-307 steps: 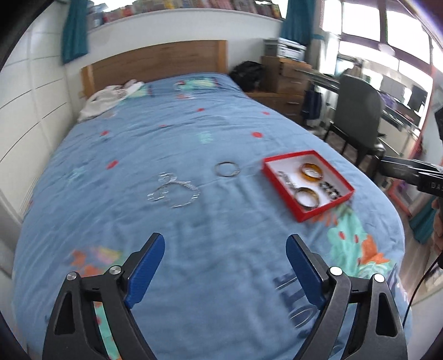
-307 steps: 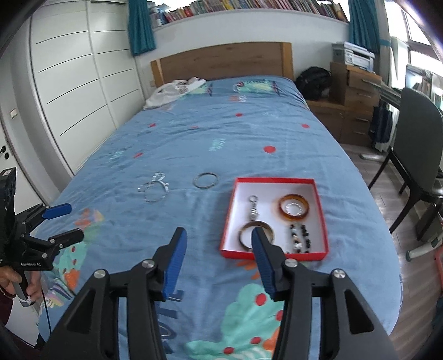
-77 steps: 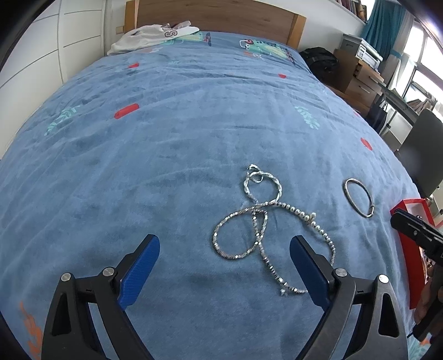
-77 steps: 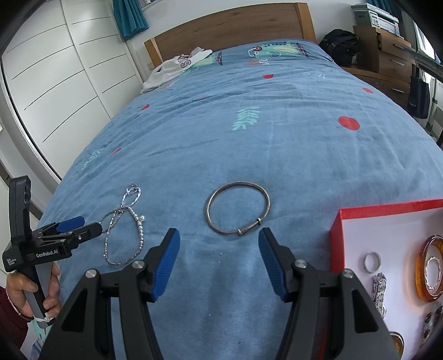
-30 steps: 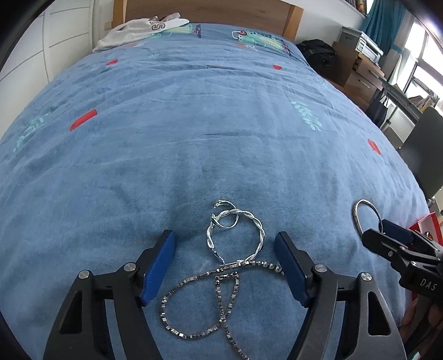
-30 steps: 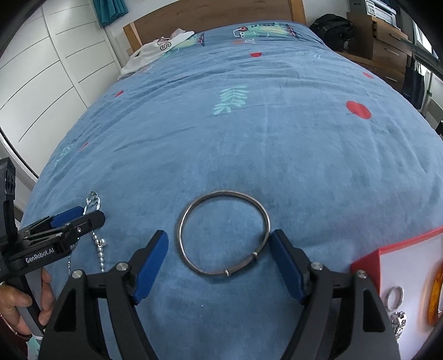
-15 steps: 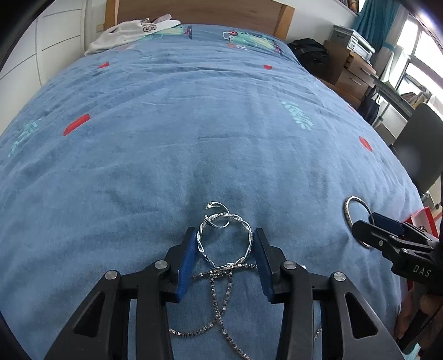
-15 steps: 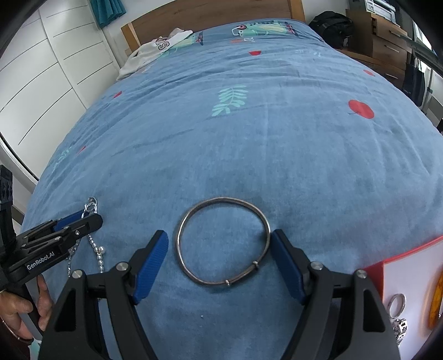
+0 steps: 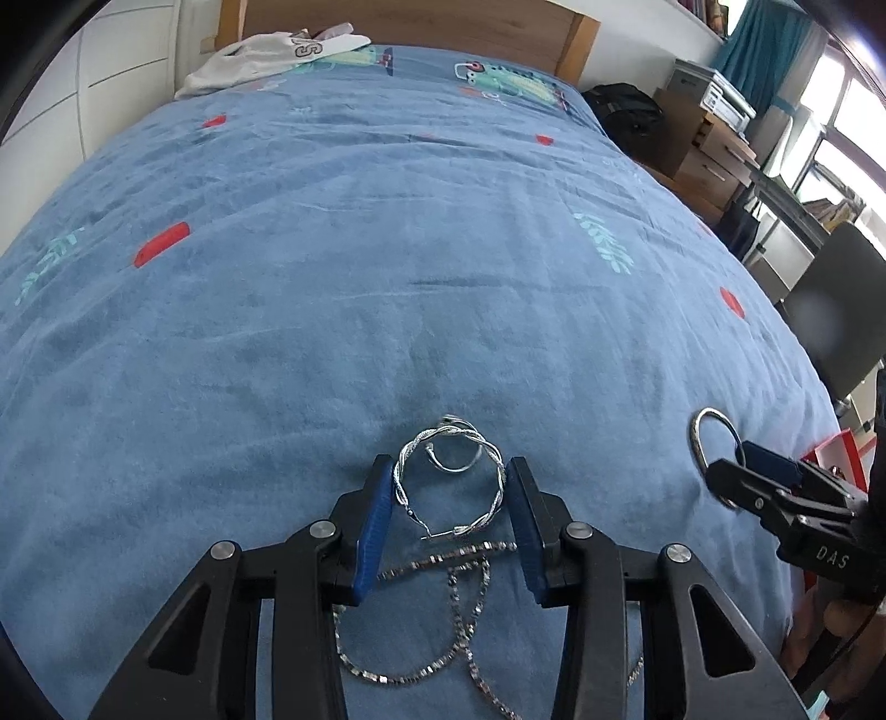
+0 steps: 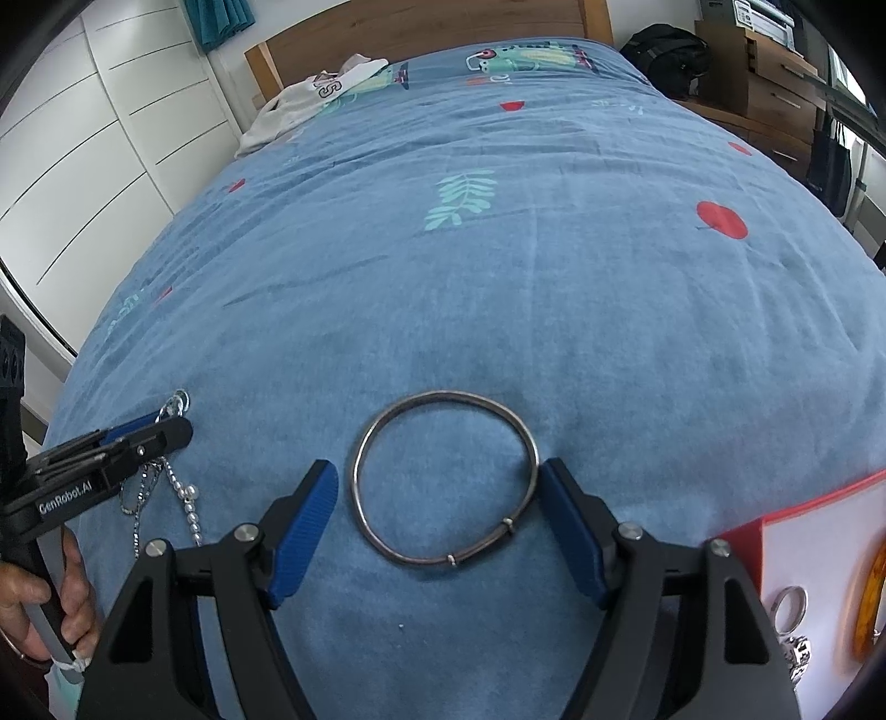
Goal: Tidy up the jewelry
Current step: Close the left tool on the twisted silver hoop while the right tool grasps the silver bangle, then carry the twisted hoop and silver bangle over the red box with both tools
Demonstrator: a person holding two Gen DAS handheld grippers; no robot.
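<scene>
Blue bedding with red dots and leaf prints covers the bed (image 10: 554,288) where the jewelry lies, a wooden headboard and a crumpled white garment (image 9: 266,52) at the far end. Left tongs (image 9: 451,493) have just been closing and now clasp the twisted silver hoop (image 9: 449,487), their blue pads pressed against its two sides; a smaller ring (image 9: 454,457) sits inside that hoop, and beaded chains (image 9: 443,620) trail on the bedding beneath the tongs. Right tongs (image 10: 437,498) stand open, straddling the plain silver bangle (image 10: 443,476): one pad looks to be just touching its rim, the other sits clear of it. At the right edge of the right wrist view shows the red tray (image 10: 814,531), white inside, already holding a small ring and an amber bangle. To lift the hoop well, I would raise it slowly and straight, watching whether the chains beneath are hooked onto it, since a snagged strand could drag the whole tangle along. A thin hoop gripped across its width may flex or pop out, so steady, modest pressure seems wise. For the bangle, the right tongs should be centred first so both pads meet the rim evenly before closing.
</scene>
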